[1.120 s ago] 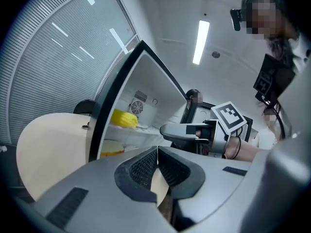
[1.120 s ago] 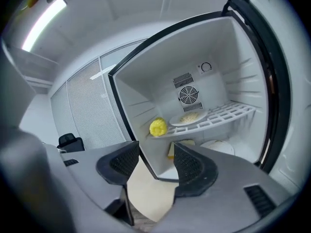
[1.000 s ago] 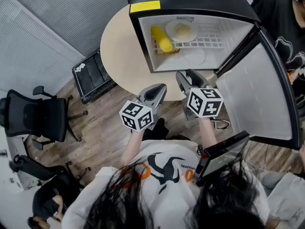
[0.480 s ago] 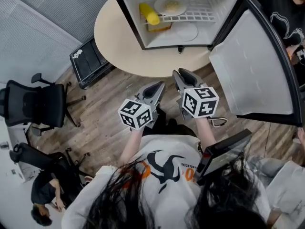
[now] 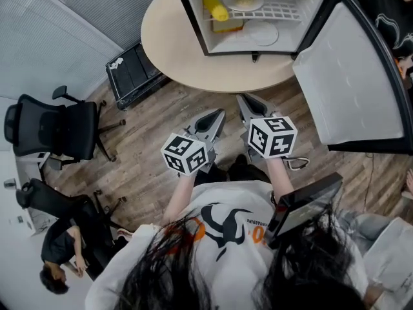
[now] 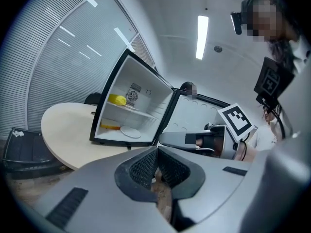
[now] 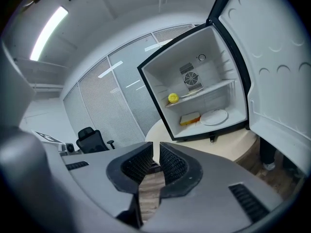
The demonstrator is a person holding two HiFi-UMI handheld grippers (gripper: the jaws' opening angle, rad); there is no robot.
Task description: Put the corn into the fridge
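Note:
The yellow corn [image 5: 215, 8] lies on the wire shelf of the open mini fridge [image 5: 192, 18], beside a white plate [image 5: 244, 0]. The corn [image 6: 116, 99] shows small in the left gripper view, and the same corn [image 7: 173, 98] in the right gripper view. The fridge stands on a round beige table [image 5: 187, 63]. Both grippers hang over the wood floor, short of the table edge and well away from the corn. My left gripper [image 5: 218, 115] is shut and empty, its pads touching. My right gripper [image 5: 244, 99] has just been closing. A slim gap stays between its pads, with nothing in it.
The fridge door [image 5: 348, 76] swings wide open at the right. On the fridge floor lie an orange block [image 5: 226, 26] and a white disc [image 5: 261, 33]. A black crate [image 5: 135, 76] and an office chair [image 5: 55, 131] stand at the left. A person [image 5: 61, 250] sits at the lower left.
Both grippers have drawn back from the fridge, which now lies farther off at the top of the head view. The right jaws have narrowed from wide open to a slim gap.

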